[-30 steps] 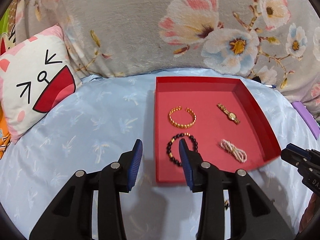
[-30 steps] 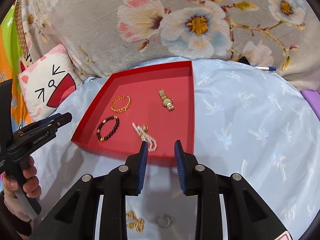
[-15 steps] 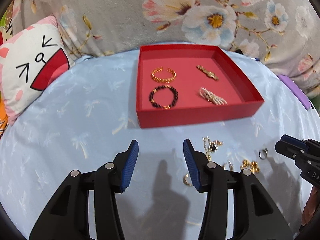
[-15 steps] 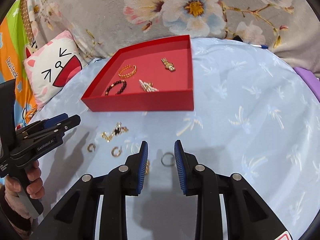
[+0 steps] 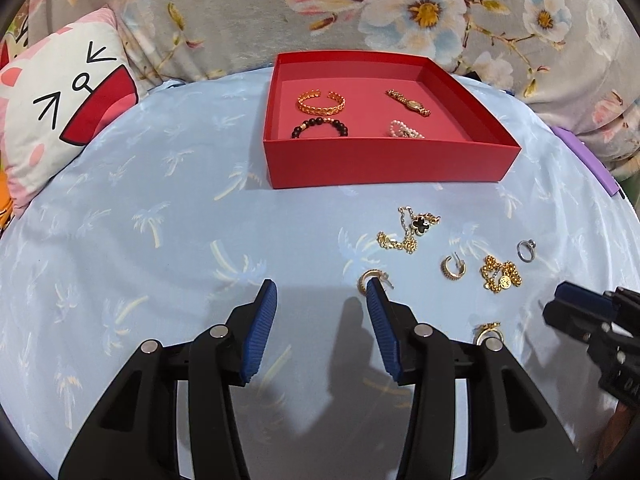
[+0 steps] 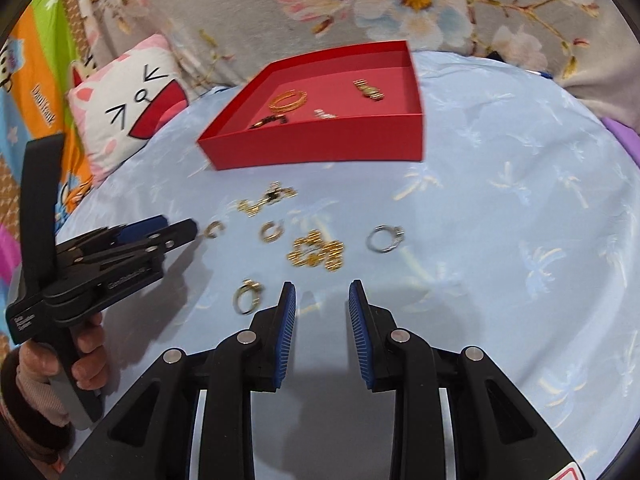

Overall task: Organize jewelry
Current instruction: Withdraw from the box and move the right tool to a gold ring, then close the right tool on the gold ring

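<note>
A: Where's the jewelry?

B: Split in two lots. Inside the red box (image 5: 384, 160), lying flat: a gold cuff bangle (image 5: 321, 102) with its gap toward the far wall, a gold watch (image 5: 408, 103) with its long axis running diagonally from far-left to near-right, a dark bead bracelet (image 5: 320, 127) and a small pearl bracelet (image 5: 405, 130) near the front wall.

A: And the rest?

B: Loose on the light blue bed sheet (image 5: 140, 220) in front of the box. A gold chain with a black clover charm (image 5: 412, 229), stretched roughly along a diagonal; two gold hoop earrings (image 5: 453, 267), one of them just beside the left tool's right finger; a bunched gold chain (image 5: 500, 274); a silver ring (image 5: 526, 249); and a gold ring (image 6: 247, 295) standing tilted on its edge.

A: The tools?

B: The left tool (image 5: 322, 292) has its jaws apart, nothing between them, angled down at the sheet. The right tool (image 6: 322, 294) is likewise released, with a narrower gap and only sheet between the pads; the bunched chain lies just ahead of it. A hand (image 6: 86, 356) grips the left tool's handle.

A: Around that?

B: A cat-face cushion (image 5: 60, 100) to the left, and a floral blanket (image 5: 224, 8) behind the box.
</note>
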A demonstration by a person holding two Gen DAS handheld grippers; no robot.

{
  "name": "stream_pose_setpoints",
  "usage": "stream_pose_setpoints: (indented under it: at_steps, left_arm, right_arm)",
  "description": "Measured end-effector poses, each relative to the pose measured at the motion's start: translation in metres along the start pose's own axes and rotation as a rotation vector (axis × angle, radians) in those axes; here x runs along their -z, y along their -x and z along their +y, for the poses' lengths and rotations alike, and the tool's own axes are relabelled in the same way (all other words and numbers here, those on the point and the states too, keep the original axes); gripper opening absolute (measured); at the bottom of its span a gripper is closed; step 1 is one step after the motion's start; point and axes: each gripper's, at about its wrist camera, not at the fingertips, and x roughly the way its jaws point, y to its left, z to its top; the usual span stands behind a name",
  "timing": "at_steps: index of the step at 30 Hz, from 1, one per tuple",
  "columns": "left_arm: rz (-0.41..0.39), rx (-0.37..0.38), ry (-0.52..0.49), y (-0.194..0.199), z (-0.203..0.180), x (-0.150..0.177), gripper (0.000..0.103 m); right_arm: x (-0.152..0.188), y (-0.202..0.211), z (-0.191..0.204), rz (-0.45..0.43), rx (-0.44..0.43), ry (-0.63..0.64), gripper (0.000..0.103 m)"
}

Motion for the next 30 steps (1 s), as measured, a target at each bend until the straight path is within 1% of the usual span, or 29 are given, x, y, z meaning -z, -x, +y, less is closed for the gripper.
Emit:
stream_pose_setpoints:
  at_steps: [4, 11, 16, 18, 30]
  left_arm:
    - [0.010, 0.003, 0.020, 0.001, 0.005, 0.005, 0.046]
    - [0.021, 0.004, 0.047, 0.000, 0.011, 0.008, 0.046]
    - [0.019, -0.002, 0.052, 0.000, 0.013, 0.009, 0.047]
    - [0.019, -0.002, 0.056, 0.000, 0.014, 0.008, 0.052]
    - [0.021, -0.004, 0.069, 0.000, 0.016, 0.009, 0.052]
  right_arm:
    - [0.005, -0.004, 0.021, 0.014, -0.032, 0.042, 0.028]
    - [0.006, -0.011, 0.038, 0.027, -0.051, 0.065, 0.028]
    - [0.005, -0.018, 0.043, 0.033, -0.048, 0.069, 0.028]
    - [0.004, -0.020, 0.043, 0.033, -0.045, 0.069, 0.028]
    - [0.003, -0.027, 0.049, 0.037, -0.037, 0.080, 0.028]
